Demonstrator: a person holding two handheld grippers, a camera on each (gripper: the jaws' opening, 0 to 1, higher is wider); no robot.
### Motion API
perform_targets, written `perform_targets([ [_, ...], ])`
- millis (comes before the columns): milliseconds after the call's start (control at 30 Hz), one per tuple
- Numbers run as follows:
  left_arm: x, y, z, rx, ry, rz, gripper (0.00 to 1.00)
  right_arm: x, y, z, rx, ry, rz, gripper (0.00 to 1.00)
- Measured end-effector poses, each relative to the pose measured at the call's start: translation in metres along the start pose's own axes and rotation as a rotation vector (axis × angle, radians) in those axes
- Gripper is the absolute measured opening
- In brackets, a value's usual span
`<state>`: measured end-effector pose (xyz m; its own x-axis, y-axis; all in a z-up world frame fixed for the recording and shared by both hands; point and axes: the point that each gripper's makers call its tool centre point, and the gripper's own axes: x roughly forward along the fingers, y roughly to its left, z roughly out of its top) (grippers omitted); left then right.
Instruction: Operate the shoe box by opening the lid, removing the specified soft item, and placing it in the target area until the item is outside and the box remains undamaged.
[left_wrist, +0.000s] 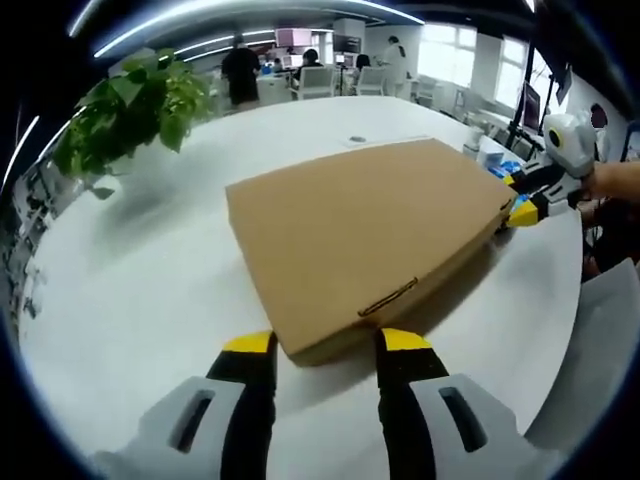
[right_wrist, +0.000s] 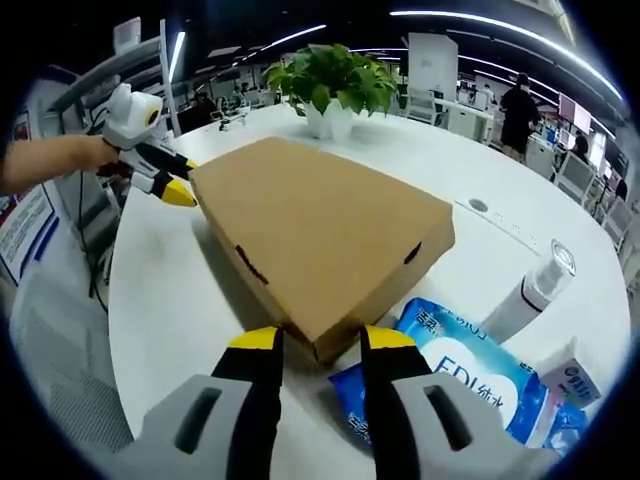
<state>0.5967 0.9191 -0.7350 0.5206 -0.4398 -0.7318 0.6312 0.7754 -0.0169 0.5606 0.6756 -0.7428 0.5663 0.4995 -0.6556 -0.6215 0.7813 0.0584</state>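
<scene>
Cardboard shoe box (left_wrist: 365, 240), lid closed, lies flat on a round white table (left_wrist: 150, 280). Left gripper (left_wrist: 328, 342) and right gripper (right_wrist: 312, 338) each sit at a box corner, jaws parted, gripping nothing. Blue wipes pack (right_wrist: 470, 375), spray bottle (right_wrist: 530, 290) and potted plant (right_wrist: 335, 80) sit nearby.

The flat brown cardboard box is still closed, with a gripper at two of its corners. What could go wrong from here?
1. The left gripper and right gripper each straddle a corner of the flat brown cardboard box; uneven lifting could crease or tear the lid.
2. The blue soft wipes packet and white spray bottle lie near the box; a sliding box may knock them.
3. The potted green plant stands behind it.
</scene>
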Motion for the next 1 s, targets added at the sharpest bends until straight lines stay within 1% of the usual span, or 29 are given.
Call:
perform_targets([
  [200, -0.002, -0.002, 0.000, 0.022, -0.002, 0.004, 0.41, -0.004, 0.000, 0.000, 0.011, -0.010, -0.004, 0.26],
  [300, -0.005, -0.004, -0.001, 0.030, -0.007, 0.007, 0.42, -0.009, 0.000, 0.001, -0.003, -0.019, -0.014, 0.25],
  [433, -0.012, -0.006, -0.003, 0.038, -0.016, 0.017, 0.46, -0.017, -0.002, 0.001, 0.007, -0.034, -0.026, 0.29],
  [633, -0.024, -0.012, -0.003, 0.034, -0.039, 0.025, 0.48, -0.037, -0.005, -0.004, 0.025, -0.064, -0.061, 0.34],
  [1000, -0.052, -0.038, -0.002, 0.026, -0.110, 0.016, 0.55, -0.081, -0.014, -0.025, 0.069, -0.106, -0.137, 0.44],
])
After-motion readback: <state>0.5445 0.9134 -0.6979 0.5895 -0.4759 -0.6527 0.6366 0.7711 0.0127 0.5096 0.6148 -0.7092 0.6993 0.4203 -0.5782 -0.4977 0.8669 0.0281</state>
